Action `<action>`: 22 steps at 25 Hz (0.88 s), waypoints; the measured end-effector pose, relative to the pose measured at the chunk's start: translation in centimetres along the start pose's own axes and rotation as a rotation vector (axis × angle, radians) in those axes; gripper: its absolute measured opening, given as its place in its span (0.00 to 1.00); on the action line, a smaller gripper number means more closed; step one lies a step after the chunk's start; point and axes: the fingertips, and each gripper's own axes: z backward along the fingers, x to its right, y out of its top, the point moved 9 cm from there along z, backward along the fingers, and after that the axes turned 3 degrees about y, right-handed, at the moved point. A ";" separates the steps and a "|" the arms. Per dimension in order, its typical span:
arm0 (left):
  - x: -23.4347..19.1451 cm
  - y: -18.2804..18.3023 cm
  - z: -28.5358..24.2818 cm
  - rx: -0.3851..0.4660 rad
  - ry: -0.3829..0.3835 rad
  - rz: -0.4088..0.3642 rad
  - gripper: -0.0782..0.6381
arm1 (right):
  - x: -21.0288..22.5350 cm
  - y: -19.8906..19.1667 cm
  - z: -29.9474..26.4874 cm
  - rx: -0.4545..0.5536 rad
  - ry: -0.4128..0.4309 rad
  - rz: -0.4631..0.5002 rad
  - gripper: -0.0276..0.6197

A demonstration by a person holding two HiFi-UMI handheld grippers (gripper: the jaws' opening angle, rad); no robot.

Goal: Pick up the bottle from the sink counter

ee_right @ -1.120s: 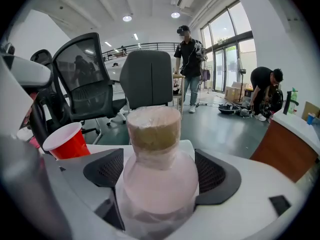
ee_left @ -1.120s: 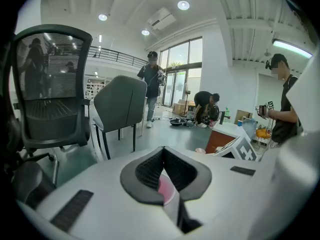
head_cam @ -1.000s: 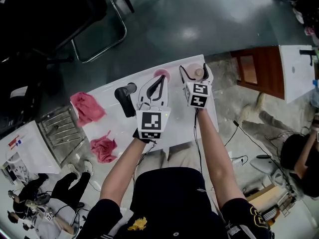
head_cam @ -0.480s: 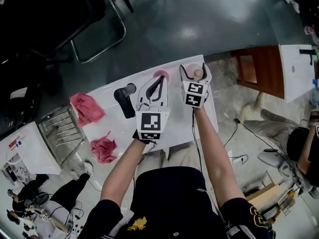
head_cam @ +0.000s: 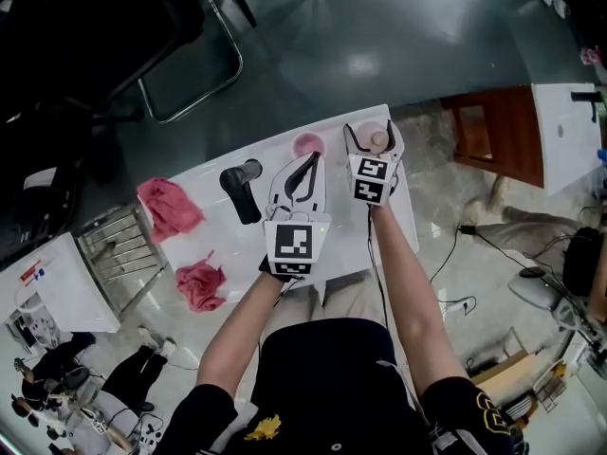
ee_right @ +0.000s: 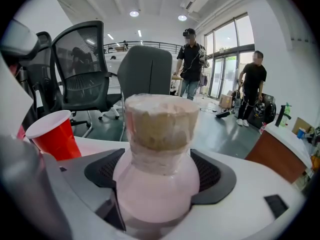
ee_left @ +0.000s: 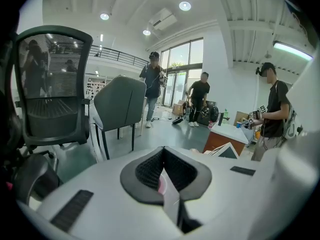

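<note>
The bottle [ee_right: 159,164] has a pale pink round body and a tan cap, and it stands upright between the pads of my right gripper [ee_right: 160,176], which is shut on it. In the head view the bottle [head_cam: 379,140] and right gripper [head_cam: 372,133] are at the far right end of the white counter [head_cam: 223,240]. My left gripper [head_cam: 310,157] hovers over the counter's middle, its jaws shut with nothing between them. Its dark pads meet in the left gripper view [ee_left: 163,156].
A red cup [head_cam: 307,144] stands at the counter's far edge, just left of the bottle [ee_right: 55,134]. A black handled tool [head_cam: 240,190] lies left of my left gripper. Two pink cloths [head_cam: 168,208] [head_cam: 199,281] lie further left, by a metal rack [head_cam: 119,252]. Office chairs and people stand beyond.
My left gripper has shifted slightly right and nearer to me. The right gripper with the bottle has barely moved.
</note>
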 end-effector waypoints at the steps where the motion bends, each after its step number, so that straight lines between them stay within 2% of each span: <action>1: 0.0 -0.1 0.2 -0.001 0.003 0.003 0.13 | 0.0 0.0 0.0 0.001 0.001 0.001 0.71; 11: 0.4 -0.5 1.6 0.002 0.019 0.009 0.13 | -0.2 -0.1 -0.1 -0.004 0.008 0.003 0.71; 22: 0.2 -0.5 3.6 0.003 0.053 0.005 0.13 | -0.7 0.4 2.2 0.009 0.055 0.062 0.71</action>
